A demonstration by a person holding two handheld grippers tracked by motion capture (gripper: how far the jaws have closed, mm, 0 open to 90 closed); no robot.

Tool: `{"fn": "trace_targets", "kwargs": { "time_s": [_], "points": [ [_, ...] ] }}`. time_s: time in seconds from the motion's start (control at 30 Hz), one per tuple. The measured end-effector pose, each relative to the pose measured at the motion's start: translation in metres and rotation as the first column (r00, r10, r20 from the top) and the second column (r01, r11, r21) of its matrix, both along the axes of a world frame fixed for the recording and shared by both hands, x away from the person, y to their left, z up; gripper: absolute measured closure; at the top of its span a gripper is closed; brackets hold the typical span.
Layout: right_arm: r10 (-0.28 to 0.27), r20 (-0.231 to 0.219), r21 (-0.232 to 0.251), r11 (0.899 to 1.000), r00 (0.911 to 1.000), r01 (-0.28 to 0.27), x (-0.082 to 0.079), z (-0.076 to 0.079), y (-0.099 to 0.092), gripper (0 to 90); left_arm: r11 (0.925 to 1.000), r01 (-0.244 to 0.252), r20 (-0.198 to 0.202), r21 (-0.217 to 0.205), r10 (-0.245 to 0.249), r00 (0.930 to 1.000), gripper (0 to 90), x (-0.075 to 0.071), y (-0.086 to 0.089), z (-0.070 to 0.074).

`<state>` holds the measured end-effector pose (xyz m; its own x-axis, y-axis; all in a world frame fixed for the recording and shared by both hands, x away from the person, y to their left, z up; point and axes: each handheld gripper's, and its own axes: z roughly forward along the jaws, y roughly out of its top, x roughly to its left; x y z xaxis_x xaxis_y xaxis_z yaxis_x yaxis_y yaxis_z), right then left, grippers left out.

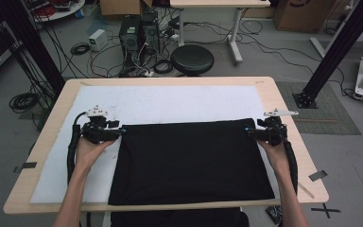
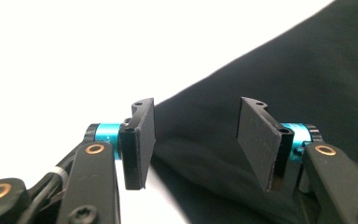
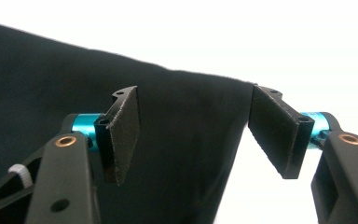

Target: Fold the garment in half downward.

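A black cloth (image 1: 189,161) lies spread flat on a white mat (image 1: 170,101), and its near edge hangs over the table's front. My left gripper (image 1: 122,131) sits at the cloth's far left corner, pointing right. In the left gripper view its jaws (image 2: 196,140) stand open, with the cloth's edge (image 2: 284,70) lying beneath them and nothing pinched. My right gripper (image 1: 248,130) is at the far right corner, pointing left. Its jaws (image 3: 196,135) are also open, and the cloth's corner (image 3: 182,107) lies between and below them without being pressed.
The wooden table (image 1: 274,94) carries the mat, with bare white strips at the left and back. Bits of dark tape (image 1: 317,175) mark the table's edges. Beyond the far edge stand a black stool (image 1: 192,59), computer towers (image 1: 139,33) and floor cables.
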<state>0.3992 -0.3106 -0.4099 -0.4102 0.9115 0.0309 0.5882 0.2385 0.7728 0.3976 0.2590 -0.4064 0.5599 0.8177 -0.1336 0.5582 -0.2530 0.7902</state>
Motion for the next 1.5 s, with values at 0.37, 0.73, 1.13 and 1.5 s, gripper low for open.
{"fn": "trace_targets", "kwargs": {
  "time_s": [0.37,0.73,1.13,1.5],
  "points": [
    [-0.083,-0.129,0.024,0.996,0.9881,0.086,0.053,-0.029,-0.017,35.8,0.9995,-0.025,-0.085,0.021,0.027,0.9960,49.8,0.037,-0.005,-0.039],
    [-0.058,-0.136,-0.050,0.997,0.9890,0.051,0.052,-0.034,-0.006,50.8,0.9957,0.036,-0.027,0.086,-0.033,0.9991,79.6,0.028,-0.013,-0.040],
    [-0.021,-0.099,-0.083,0.996,0.9949,0.012,0.049,-0.031,0.008,87.8,0.9956,-0.023,-0.007,0.091,0.024,0.9997,83.9,0.033,-0.015,-0.041],
    [-0.083,-0.077,-0.156,0.985,0.9936,0.070,0.075,-0.032,0.020,87.5,0.9898,-0.098,-0.047,0.104,0.103,0.9935,83.7,0.064,-0.021,-0.037]
  ]
}}
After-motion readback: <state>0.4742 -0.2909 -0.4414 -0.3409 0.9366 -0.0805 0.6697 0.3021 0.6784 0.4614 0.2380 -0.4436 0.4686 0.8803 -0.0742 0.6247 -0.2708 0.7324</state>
